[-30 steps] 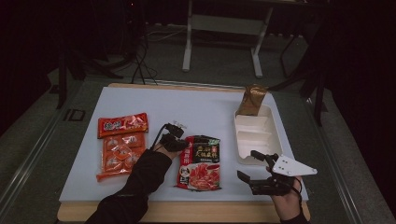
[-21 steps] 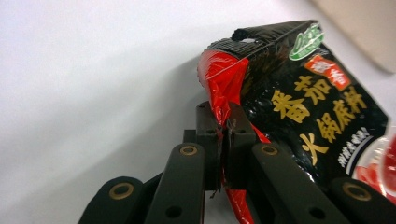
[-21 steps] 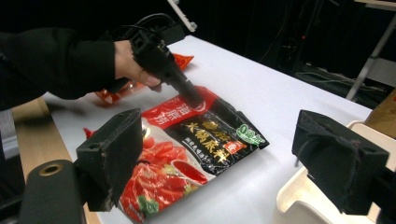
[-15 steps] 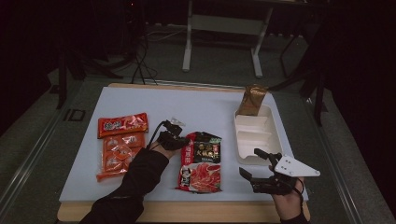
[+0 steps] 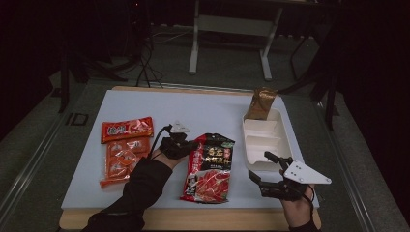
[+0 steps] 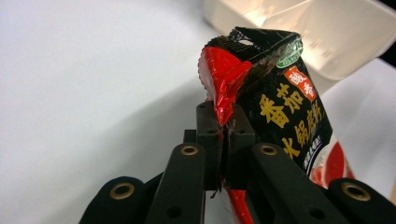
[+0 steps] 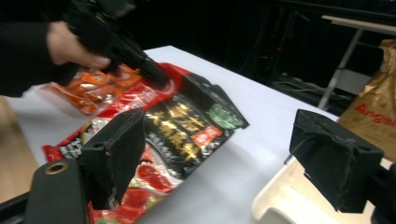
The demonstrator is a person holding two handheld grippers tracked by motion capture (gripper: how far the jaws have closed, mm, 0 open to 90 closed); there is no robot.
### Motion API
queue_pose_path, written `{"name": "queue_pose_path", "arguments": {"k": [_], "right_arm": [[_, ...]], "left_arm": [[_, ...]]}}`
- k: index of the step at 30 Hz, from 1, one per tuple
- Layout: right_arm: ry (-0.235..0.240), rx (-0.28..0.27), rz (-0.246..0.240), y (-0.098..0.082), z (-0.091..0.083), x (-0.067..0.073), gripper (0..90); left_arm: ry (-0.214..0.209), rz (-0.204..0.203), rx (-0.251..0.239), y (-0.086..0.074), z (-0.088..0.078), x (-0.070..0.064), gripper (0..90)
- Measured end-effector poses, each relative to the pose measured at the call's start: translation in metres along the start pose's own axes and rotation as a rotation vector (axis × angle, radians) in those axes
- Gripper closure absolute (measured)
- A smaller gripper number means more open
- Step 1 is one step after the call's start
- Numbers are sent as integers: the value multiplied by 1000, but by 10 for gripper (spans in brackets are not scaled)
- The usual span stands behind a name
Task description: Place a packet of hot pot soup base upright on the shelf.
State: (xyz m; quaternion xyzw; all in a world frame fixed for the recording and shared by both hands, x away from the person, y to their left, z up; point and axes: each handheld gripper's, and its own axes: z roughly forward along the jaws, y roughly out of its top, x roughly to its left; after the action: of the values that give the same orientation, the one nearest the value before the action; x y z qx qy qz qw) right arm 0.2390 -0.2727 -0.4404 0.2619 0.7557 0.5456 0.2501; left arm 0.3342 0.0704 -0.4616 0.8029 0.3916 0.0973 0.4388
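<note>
- The left gripper point(image 5: 186, 144) is seen with its jaws pressed together on the upper left corner of the black-and-red sauce packet point(image 5: 209, 167); in the left gripper view that corner point(image 6: 224, 88) is pinched between the pads and lifted off the white board point(image 5: 203, 108).
- The rest of the packet is judged to lie flat on the board, near its front edge and about midway along it, so the pick-up is reckoned as only begun: the grip is made, the lift and the carry are left.
- The right gripper point(image 5: 271, 173) is held with its jaws spread and nothing between them, at the board's front right corner, just in front of the tray.
- The white compartment tray point(image 5: 286, 145) is placed along the right edge of the board; its compartments appear empty as far as can be told.
- A brown pouch point(image 5: 260, 103) is propped upright at the far end of the tray; whether it stands inside the end compartment or just behind it cannot be told.
- Two orange-red packets point(image 5: 126, 129) are laid near the left edge, well apart from the tray and untouched.
- If the tray is the destination, nothing flat has yet been put in it.
</note>
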Motion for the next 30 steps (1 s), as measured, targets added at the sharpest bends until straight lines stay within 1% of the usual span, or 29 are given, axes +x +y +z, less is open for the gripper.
{"name": "queue_pose_path", "arguments": {"k": [3,4,5,8,9,10,11,12,13,14,15,16,17,19,20,22,24,25,26,27,28,29,30], "right_arm": [[-11,6,-5,0,1,-1,182],[-4,17,1,1,1,-1,179],[-7,27,9,1,2,-1,172],[-33,45,27,2,1,-2,139],[-44,49,40,2,0,-2,138],[-45,54,48,2,0,-3,138],[-41,50,55,3,-1,-4,137],[-43,46,61,4,-2,-4,129],[-34,46,66,4,-2,-4,123],[-32,45,66,5,-3,-4,107],[-39,41,67,6,-2,-3,105],[-21,40,80,7,-3,-2,102],[-6,45,80,8,-3,-2,101],[-25,44,56,9,-1,1,101],[-10,48,48,10,-1,2,101],[-8,61,53,12,0,5,105],[-13,73,59,13,1,5,108],[-13,72,59,14,0,6,129],[-12,71,59,15,0,6,134],[-12,68,63,16,0,6,135],[-9,59,67,17,-1,6,136],[2,56,70,18,-1,5,137],[2,54,78,19,-1,5,140]], "left_arm": [[-19,3,-22,0,-4,-3,877],[-31,1,-32,0,-6,-5,877],[-41,2,-40,0,-7,-5,877],[-58,12,-67,1,-13,-11,877],[-59,15,-72,1,-14,-12,876],[-59,20,-79,1,-16,-14,877],[-68,25,-90,0,-17,-15,877],[-66,27,-95,0,-18,-16,877],[-69,27,-103,-1,-20,-17,877],[-85,30,-118,-1,-22,-18,877],[-83,35,-125,-2,-23,-19,877],[-85,34,-130,-2,-25,-21,877],[-93,35,-142,-3,-26,-22,877],[-95,22,-160,-3,-29,-24,877],[-108,18,-175,-4,-31,-25,877],[-103,37,-199,-3,-34,-30,877],[-115,50,-230,-2,-38,-33,877],[-116,59,-239,-1,-39,-34,877],[-117,75,-259,-1,-41,-35,877],[-114,78,-268,0,-42,-35,877],[-119,77,-273,1,-43,-35,877],[-120,79,-285,1,-44,-34,877],[-127,76,-301,1,-45,-33,877]]}}
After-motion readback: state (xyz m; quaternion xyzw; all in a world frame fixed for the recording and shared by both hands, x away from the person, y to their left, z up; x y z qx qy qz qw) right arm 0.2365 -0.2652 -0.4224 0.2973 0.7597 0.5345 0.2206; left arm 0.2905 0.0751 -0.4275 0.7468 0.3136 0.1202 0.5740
